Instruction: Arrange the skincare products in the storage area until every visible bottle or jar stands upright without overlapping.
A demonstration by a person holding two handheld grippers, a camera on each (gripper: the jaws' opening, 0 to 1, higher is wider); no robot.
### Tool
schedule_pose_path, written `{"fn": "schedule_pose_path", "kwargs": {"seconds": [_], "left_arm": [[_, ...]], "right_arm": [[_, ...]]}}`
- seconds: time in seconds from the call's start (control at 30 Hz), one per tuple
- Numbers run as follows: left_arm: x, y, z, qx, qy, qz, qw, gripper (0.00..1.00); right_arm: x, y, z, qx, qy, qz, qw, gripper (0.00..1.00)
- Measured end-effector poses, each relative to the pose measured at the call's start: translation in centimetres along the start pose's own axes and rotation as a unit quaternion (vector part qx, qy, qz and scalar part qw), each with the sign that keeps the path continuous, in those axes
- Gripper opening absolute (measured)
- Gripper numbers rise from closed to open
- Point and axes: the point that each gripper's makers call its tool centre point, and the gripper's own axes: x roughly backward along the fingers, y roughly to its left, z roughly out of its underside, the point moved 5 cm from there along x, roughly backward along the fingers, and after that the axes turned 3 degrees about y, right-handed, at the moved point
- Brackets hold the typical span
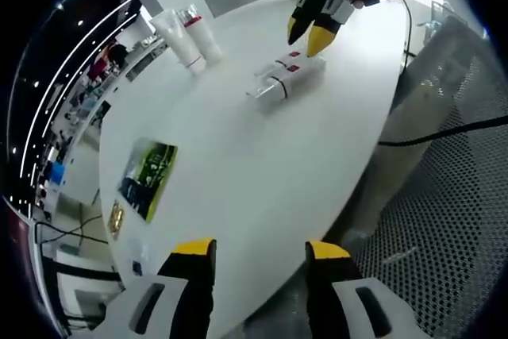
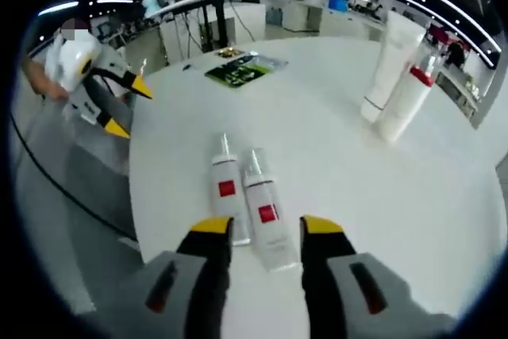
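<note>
Two clear bottles with red labels lie flat on the round white table (image 2: 357,196), side by side and touching along their length, so both need standing up before the task is done. In the right gripper view the right gripper (image 2: 265,232) sits nearest, jaws spread and holding nothing, straddling the bottom ends of the right-hand lying bottle (image 2: 267,216) and the left-hand lying bottle (image 2: 225,193); that pose reads as a line-up for a pinch, probably on the right-hand one, whose base lies between the jaws. Beyond the lying bottles, toward the table's far right edge, a white tube (image 2: 386,65) and a red-banded bottle (image 2: 406,101) already stand upright, close together, so they likely need no work. Farther from the lying bottles, near the opposite rim, a green printed card (image 2: 242,69) lies flat. In the left gripper view the left gripper (image 1: 260,256) hangs off the table's near edge, well apart from the lying bottles, jaws parted and empty, apparently waiting its turn.
</note>
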Motion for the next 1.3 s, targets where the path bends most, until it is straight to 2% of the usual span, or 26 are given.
{"fn": "schedule_pose_path", "kwargs": {"seconds": [0.1,0.27,0.37,0.43,0.53,0.57,0.63,0.67,0.7,0.73,0.87,0.9,1.0,1.03,1.1,1.17,1.2,1.27,1.3], "left_arm": [[0.0,0.0,-0.1,0.002,-0.003,0.001,1.0000,0.45],[0.0,0.0,-0.1,0.001,-0.003,0.002,1.0000,0.44],[0.0,0.0,-0.1,0.001,-0.002,0.002,1.0000,0.44],[0.0,-0.1,0.0,0.002,-0.002,0.003,1.0000,0.44],[-0.1,-0.1,0.0,0.002,0.001,0.005,1.0000,0.43],[0.0,-0.1,0.0,0.003,0.001,0.004,1.0000,0.43],[0.0,0.0,0.0,0.004,-0.001,0.004,1.0000,0.43],[0.0,0.0,0.0,0.004,-0.001,0.003,1.0000,0.43],[0.0,0.0,0.0,0.005,-0.001,0.003,1.0000,0.43],[0.0,0.0,0.0,0.006,-0.001,0.003,1.0000,0.43],[0.0,0.1,-0.1,0.008,-0.004,0.001,1.0000,0.43],[0.0,0.1,-0.1,0.008,-0.005,0.000,1.0000,0.43],[0.0,0.1,-0.1,0.009,-0.006,-0.001,0.9999,0.43],[0.0,0.1,-0.1,0.008,-0.006,-0.001,0.9999,0.43],[0.0,0.0,-0.1,0.006,-0.004,0.002,1.0000,0.43],[0.0,0.0,-0.1,0.006,-0.005,0.002,1.0000,0.43],[0.0,0.0,-0.1,0.006,-0.005,0.002,1.0000,0.43],[0.0,-0.1,-0.1,0.008,-0.006,0.004,0.9999,0.43],[0.0,-0.1,-0.1,0.007,-0.006,0.005,0.9999,0.43]], "right_arm": [[0.4,-1.2,0.7,0.023,0.022,0.007,0.9995,0.35],[0.0,-1.3,1.9,0.052,0.064,-0.015,0.9964,0.33],[-0.6,-1.1,1.8,0.090,0.083,-0.021,0.9923,0.32],[-1.3,-0.7,1.6,0.128,0.098,-0.031,0.9864,0.32],[-2.3,-0.2,1.6,0.163,0.115,-0.051,0.9787,0.31],[-2.6,-0.2,1.6,0.180,0.122,-0.050,0.9748,0.29],[-2.8,0.0,1.6,0.189,0.125,-0.059,0.9721,0.23],[-2.7,-0.2,1.3,0.168,0.112,-0.058,0.9777,0.22],[-2.7,-0.2,1.3,0.162,0.113,-0.059,0.9784,0.22],[-2.8,-0.5,1.2,0.123,0.111,-0.062,0.9842,0.21],[-2.7,-1.3,1.4,0.083,0.117,-0.054,0.9881,0.20],[-2.6,-1.4,1.4,0.045,0.111,-0.055,0.9913,0.20],[-1.9,-2.0,1.2,-0.039,0.076,-0.049,0.9951,0.19],[-1.8,-2.1,1.1,-0.048,0.072,-0.048,0.9951,0.19],[-1.2,-2.6,0.8,-0.084,0.035,-0.031,0.9953,0.19],[-0.6,-2.0,0.4,-0.142,-0.005,-0.036,0.9892,0.19],[-0.5,-2.0,0.3,-0.149,-0.011,-0.035,0.9881,0.19],[-0.1,-1.3,0.3,-0.195,-0.040,-0.040,0.9792,0.19],[0.0,-0.7,0.0,-0.224,-0.066,-0.053,0.9709,0.19]]}}
